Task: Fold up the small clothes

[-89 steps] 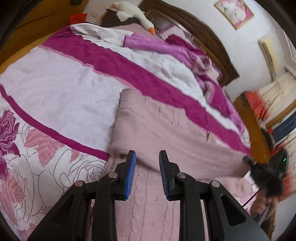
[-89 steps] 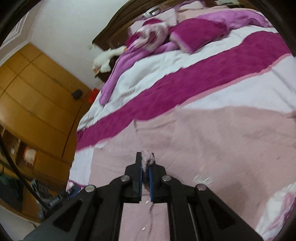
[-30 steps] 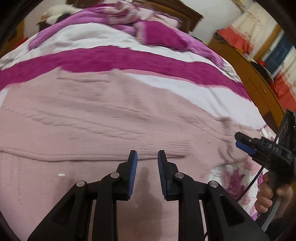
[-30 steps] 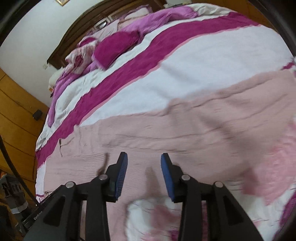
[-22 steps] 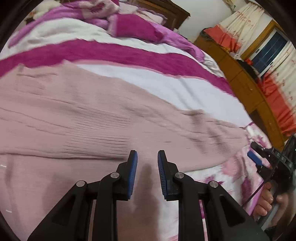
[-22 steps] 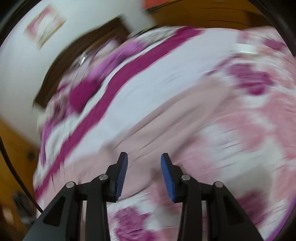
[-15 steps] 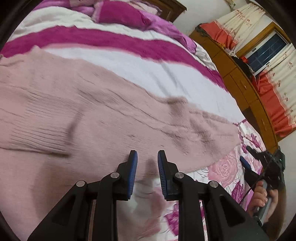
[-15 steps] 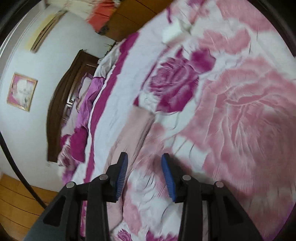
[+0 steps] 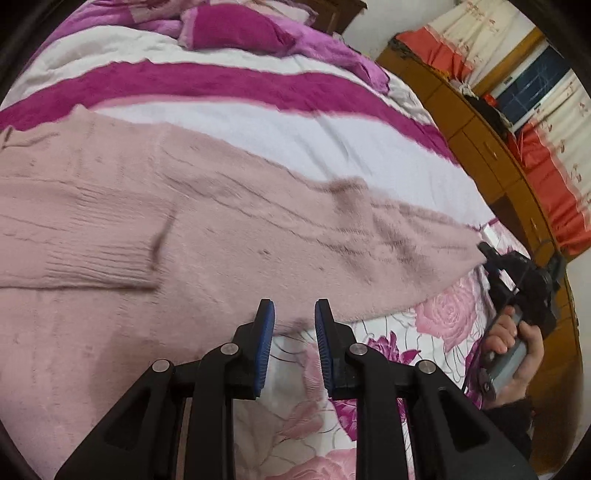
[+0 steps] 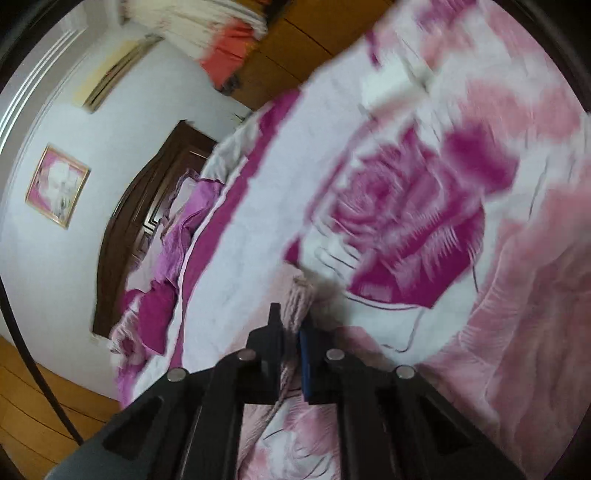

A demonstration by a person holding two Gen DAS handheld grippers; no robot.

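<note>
A pale pink knitted sweater (image 9: 221, 229) lies flat on the bed, one sleeve stretched to the right and another folded over its body at the left. My left gripper (image 9: 293, 321) is open and empty, hovering just over the sweater's near edge. My right gripper (image 10: 290, 328) is shut on the cuff end of the stretched sleeve (image 10: 297, 299). In the left wrist view the right gripper (image 9: 517, 273) sits at the tip of that sleeve, held by a hand.
The bed has a rose-print sheet (image 9: 424, 332) and a white and magenta striped blanket (image 9: 221, 85). Pillows (image 9: 236, 33) lie at the headboard. A wooden cabinet (image 9: 480, 140) and curtains stand at the right.
My right gripper has swung right to the sleeve's end and closed on the cuff. My left gripper has slid right along the sweater's near edge, still open.
</note>
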